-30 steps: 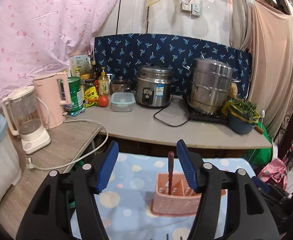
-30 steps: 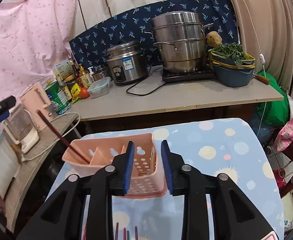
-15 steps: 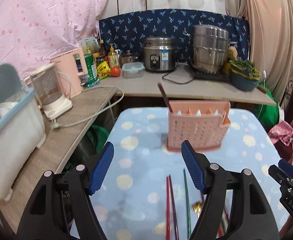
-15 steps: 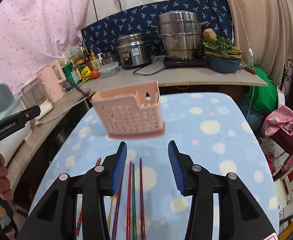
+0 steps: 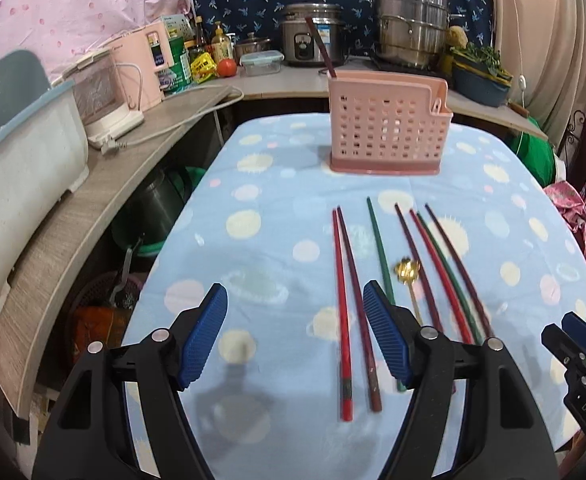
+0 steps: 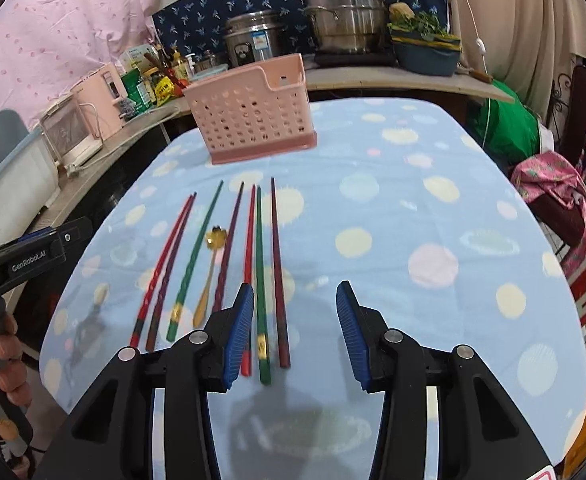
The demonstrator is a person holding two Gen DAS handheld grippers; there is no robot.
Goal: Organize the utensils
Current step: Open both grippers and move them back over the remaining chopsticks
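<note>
Hovering over tabletop (image 5: 253, 184) | left tongs (image 5: 293, 336) wide open, empty, astride red chopstick (image 5: 341, 304), long axis along jaws | right tongs (image 6: 291, 328) part-open, empty, beside dark chopstick (image 6: 277, 264) | rack (image 5: 387, 128) beyond tips, one chopstick inside

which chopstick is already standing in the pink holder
The dark maroon chopstick, leaning out of the pink holder's left end; every other chopstick lies flat on the cloth.
</note>
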